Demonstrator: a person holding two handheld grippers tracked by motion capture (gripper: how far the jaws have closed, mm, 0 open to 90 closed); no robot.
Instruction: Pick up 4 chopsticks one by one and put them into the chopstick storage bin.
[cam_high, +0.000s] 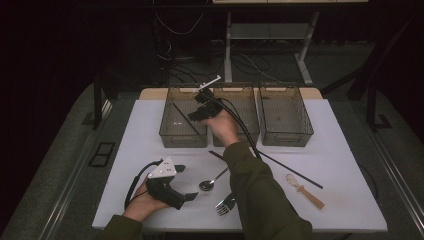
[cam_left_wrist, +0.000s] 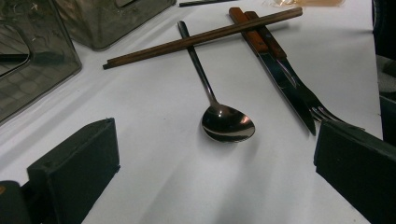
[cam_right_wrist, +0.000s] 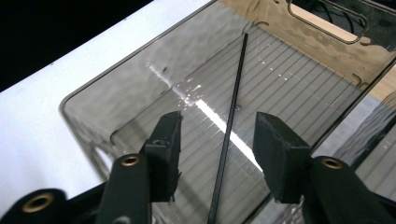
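- The right tongs (cam_high: 194, 116) hang over the leftmost of three smoky translucent plastic bins (cam_high: 167, 131) at the far side of the white surface (cam_high: 345, 200), their jaws apart.
- A thin black chopstick (cam_right_wrist: 229, 133) lies slanted inside that bin, directly between and below the two jaws; neither pad touches it.
- The left tongs (cam_high: 186, 182) rest low near the front edge of the surface, jaws wide apart with nothing between them.
- Just ahead of the left tongs lies a polished steel spoon (cam_left_wrist: 227, 122), bowl towards them.
- A brown wooden chopstick (cam_left_wrist: 205, 36) lies across the spoon's handle, beyond the bowl.
- To the right of the spoon, a wooden-handled knife (cam_left_wrist: 280, 79) and fork (cam_left_wrist: 310, 100) lie side by side.
- Further right on the surface lie a second black chopstick (cam_high: 290, 170) and a small pale wooden spoon (cam_high: 305, 191).
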